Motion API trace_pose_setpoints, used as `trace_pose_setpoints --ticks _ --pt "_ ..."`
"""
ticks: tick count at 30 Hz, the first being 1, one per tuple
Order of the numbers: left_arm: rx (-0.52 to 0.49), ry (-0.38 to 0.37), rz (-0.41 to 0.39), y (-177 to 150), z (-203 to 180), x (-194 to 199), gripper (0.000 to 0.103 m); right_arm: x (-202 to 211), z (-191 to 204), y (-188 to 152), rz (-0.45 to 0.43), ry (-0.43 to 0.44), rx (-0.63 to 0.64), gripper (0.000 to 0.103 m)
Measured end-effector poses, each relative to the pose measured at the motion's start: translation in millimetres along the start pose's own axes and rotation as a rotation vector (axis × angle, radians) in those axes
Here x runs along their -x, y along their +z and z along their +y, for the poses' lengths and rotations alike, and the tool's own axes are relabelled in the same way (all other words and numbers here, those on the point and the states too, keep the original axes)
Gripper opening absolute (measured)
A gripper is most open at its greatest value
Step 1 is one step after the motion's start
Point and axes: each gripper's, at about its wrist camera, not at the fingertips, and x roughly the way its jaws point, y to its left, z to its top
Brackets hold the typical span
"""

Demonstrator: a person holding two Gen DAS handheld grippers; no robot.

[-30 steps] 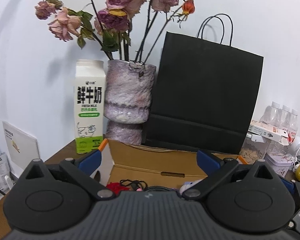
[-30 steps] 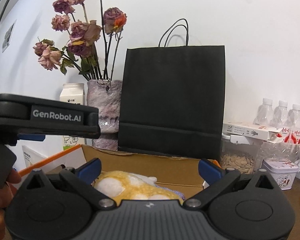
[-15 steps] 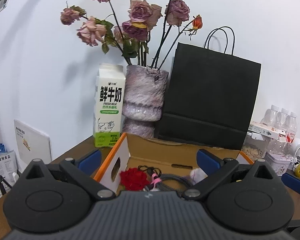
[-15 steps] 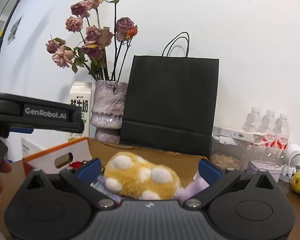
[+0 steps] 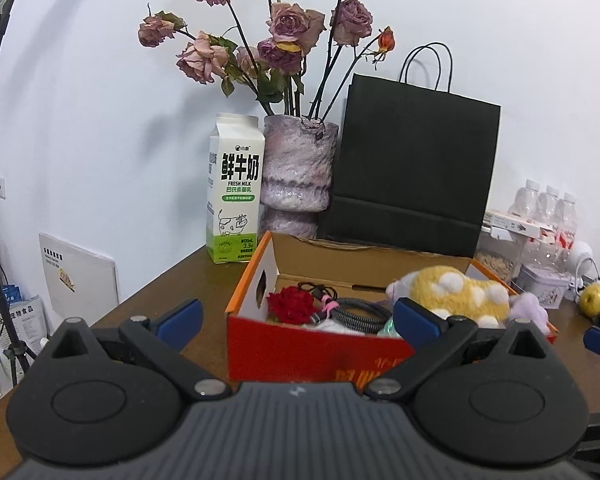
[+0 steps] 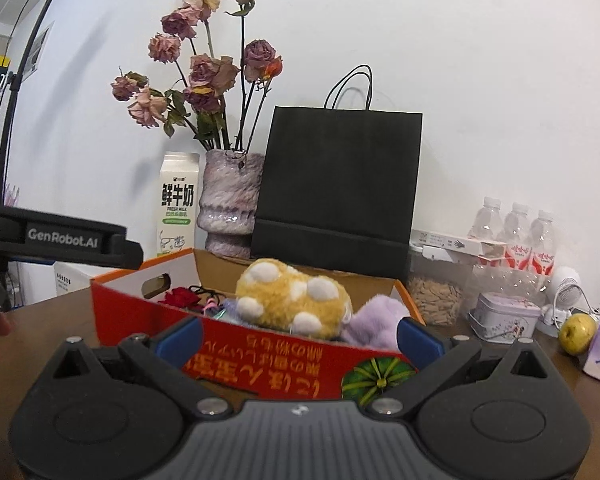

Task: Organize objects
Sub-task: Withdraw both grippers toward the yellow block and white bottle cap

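An open red and orange cardboard box [image 5: 320, 346] [image 6: 268, 364] stands on the brown table. In it lie a yellow plush toy with white spots [image 5: 456, 294] [image 6: 292, 300], a purple plush part [image 6: 376, 320], a red fabric rose [image 5: 290, 302] [image 6: 180, 298] and a coiled grey cable [image 5: 360, 314]. My left gripper [image 5: 296, 318] is open and empty, just short of the box's near wall. My right gripper [image 6: 296, 334] is open and empty, in front of the box's red side. The left gripper's body [image 6: 60, 236] shows at the left in the right wrist view.
Behind the box stand a milk carton [image 5: 236, 188], a vase of dried roses [image 5: 296, 172] and a black paper bag [image 5: 412, 168]. At the right are water bottles [image 6: 516, 232], a jar of seeds [image 6: 436, 292], a tin [image 6: 504, 316] and a yellow-green fruit [image 6: 578, 332].
Both grippers have drawn back from the box and out of it. The box's front wall and the plush toy inside it have come into view.
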Motion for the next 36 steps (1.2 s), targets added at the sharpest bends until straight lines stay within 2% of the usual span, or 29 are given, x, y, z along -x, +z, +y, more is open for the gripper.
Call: trace_pose_setpoints --ticks 10,22,27,36 --pt "-0.048 -0.05 0.026 -21 19 40 0.103 42 15 -14 0.059 0.061 0.009 0.103" --pt "-0.039 -0.069 0.105 -44 59 75 0.103 78 39 -22 0.14 0.16 0.016 0.103" --pt "-0.006 -0.074 0.115 -44 75 80 0.103 81 49 -24 0.187 0.176 0.016 0.103" --pt "0.036 -0.072 0.154 -44 93 80 0.103 63 58 -29 0.336 0.229 -0.007 0.102"
